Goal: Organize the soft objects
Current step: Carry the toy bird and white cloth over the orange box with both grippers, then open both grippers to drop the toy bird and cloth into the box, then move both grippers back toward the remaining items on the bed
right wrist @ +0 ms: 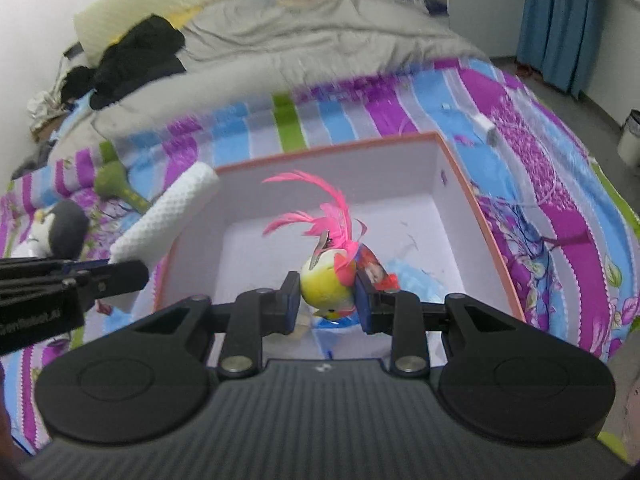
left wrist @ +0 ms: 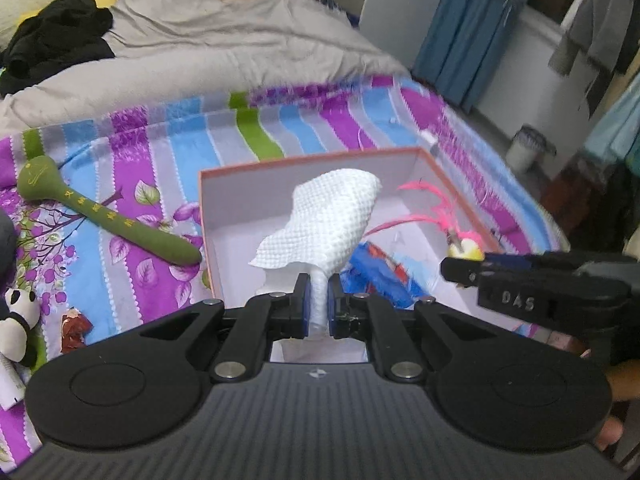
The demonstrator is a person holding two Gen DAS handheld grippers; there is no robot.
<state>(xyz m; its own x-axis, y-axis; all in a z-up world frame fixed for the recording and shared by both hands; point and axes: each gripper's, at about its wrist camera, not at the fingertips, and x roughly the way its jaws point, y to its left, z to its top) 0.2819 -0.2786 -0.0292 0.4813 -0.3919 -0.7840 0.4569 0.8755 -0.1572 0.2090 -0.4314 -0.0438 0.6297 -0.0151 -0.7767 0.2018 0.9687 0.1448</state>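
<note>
Left gripper (left wrist: 317, 300) jaws pinched a white towel (left wrist: 324, 220), held over the box (left wrist: 312, 158) on the bed. Right gripper (right wrist: 327, 300) jaws clamped a yellow feather toy (right wrist: 326, 284) above the box floor, near a blue packet (left wrist: 384, 276) already inside. Risks: the towel's loose end might drape over the box wall on release; the round toy could roll or its pink feathers (right wrist: 320, 208) snag on a jaw. Green stick (left wrist: 104, 216) and panda toy (left wrist: 18, 320) lay outside.
</note>
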